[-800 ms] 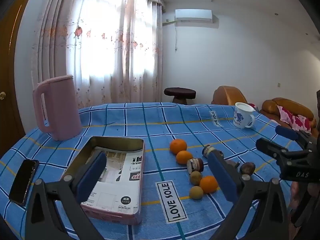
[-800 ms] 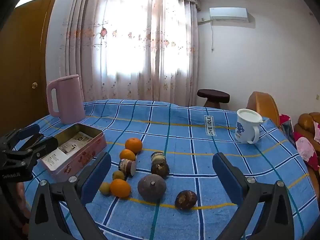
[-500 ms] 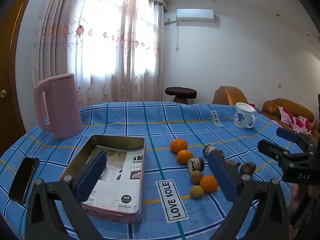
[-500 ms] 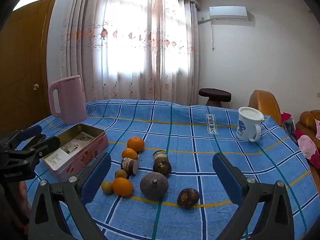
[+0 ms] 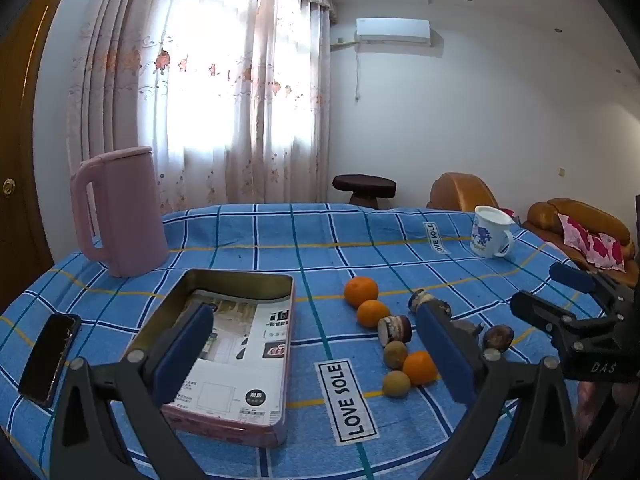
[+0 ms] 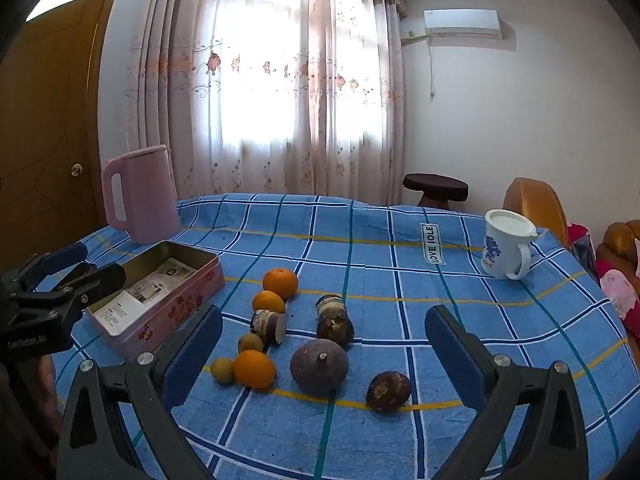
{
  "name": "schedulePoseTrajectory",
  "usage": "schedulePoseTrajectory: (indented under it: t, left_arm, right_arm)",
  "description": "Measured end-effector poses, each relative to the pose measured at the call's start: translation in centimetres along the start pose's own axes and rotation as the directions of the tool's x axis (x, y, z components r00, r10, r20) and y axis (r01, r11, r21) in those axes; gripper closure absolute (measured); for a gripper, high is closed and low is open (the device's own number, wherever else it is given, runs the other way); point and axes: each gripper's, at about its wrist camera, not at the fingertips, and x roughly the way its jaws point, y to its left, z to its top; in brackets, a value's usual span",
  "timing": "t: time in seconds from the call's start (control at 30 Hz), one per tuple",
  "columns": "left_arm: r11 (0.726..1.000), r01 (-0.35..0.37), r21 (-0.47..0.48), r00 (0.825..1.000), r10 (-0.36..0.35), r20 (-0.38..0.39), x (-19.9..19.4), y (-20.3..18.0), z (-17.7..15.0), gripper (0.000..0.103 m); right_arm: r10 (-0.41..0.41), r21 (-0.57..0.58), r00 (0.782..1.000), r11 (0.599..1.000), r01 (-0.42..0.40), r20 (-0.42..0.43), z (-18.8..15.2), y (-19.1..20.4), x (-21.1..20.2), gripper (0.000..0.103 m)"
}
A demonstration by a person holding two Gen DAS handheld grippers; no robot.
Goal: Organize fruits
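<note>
Three oranges (image 6: 280, 282) (image 6: 267, 301) (image 6: 254, 368), two small yellow-green fruits (image 6: 222, 369), a large purple-brown fruit (image 6: 319, 365) and a small brown one (image 6: 388, 391) lie in a cluster on the blue checked tablecloth (image 6: 400, 280). An open pink tin (image 5: 236, 344) lined with printed paper sits to their left. My left gripper (image 5: 316, 350) is open and empty above the tin's right side. My right gripper (image 6: 324, 354) is open and empty above the fruit cluster. The oranges also show in the left wrist view (image 5: 361, 291).
A pink kettle (image 5: 120, 212) stands at the back left. A white mug (image 6: 506, 244) stands at the back right. A black phone (image 5: 50, 358) lies at the left edge. Two cut brown pieces (image 6: 269, 324) (image 6: 334, 322) lie among the fruit.
Both grippers have drifted slightly; the views shifted a little, with the table contents lower in frame. Nothing was taken hold of or moved.
</note>
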Motion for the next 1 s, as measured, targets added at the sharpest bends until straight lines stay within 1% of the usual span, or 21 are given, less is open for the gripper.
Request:
schedulePoseTrajectory:
  t: [1.0]
  left_arm:
    - [1.000, -0.001, -0.002, 1.000, 0.001, -0.005, 0.11, 0.16, -0.12, 0.000]
  right_arm:
    - [0.010, -0.004, 1.000, 1.000, -0.010, -0.012, -0.55, 0.47, 0.21, 0.001]
